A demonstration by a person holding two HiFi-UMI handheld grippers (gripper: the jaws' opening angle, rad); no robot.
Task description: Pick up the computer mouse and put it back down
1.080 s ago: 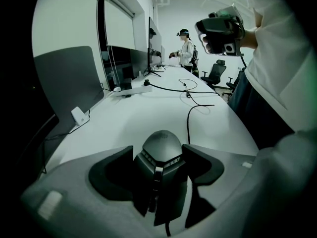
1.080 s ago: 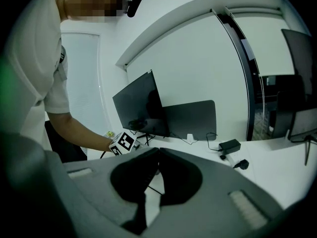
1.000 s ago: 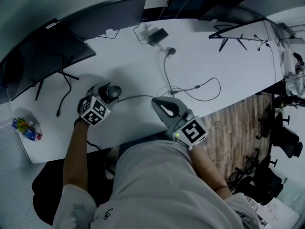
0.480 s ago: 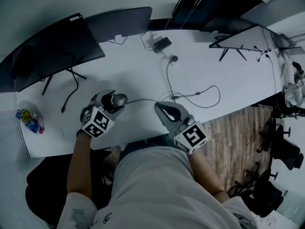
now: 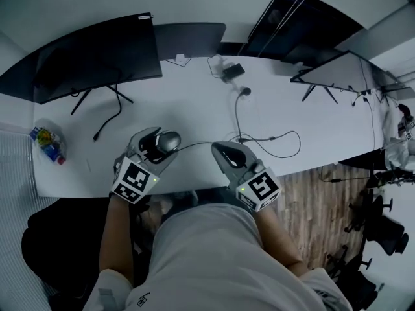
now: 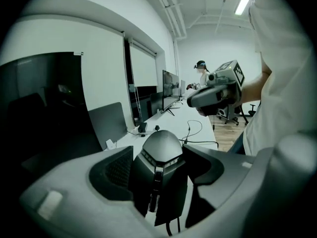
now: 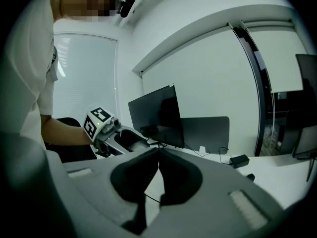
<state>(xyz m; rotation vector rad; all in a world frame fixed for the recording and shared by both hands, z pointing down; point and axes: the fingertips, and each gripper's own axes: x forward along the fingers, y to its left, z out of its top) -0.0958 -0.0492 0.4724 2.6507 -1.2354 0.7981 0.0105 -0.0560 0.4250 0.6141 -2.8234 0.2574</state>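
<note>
Computer mouse (image 5: 167, 140) lies centre-left in the head view, near the front edge of the white tabletop (image 5: 194, 105), between the jaws of the left gripper (image 5: 159, 146). Its cable (image 5: 194, 145) trails to the right. The right gripper (image 5: 219, 149) is just right of centre, apart from the mouse. A dark monitor (image 5: 97, 54) stands at upper left. Left gripper view: both jaws press against the mouse's sides, the mouse is centred low in frame with its scroll wheel facing the camera, and the right gripper shows at upper right. I cannot tell whether the mouse is clear of the tabletop. Right gripper view: the jaw tips meet at centre with nothing between them, and the left gripper with the mouse shows at mid-left in front of the monitor.
</note>
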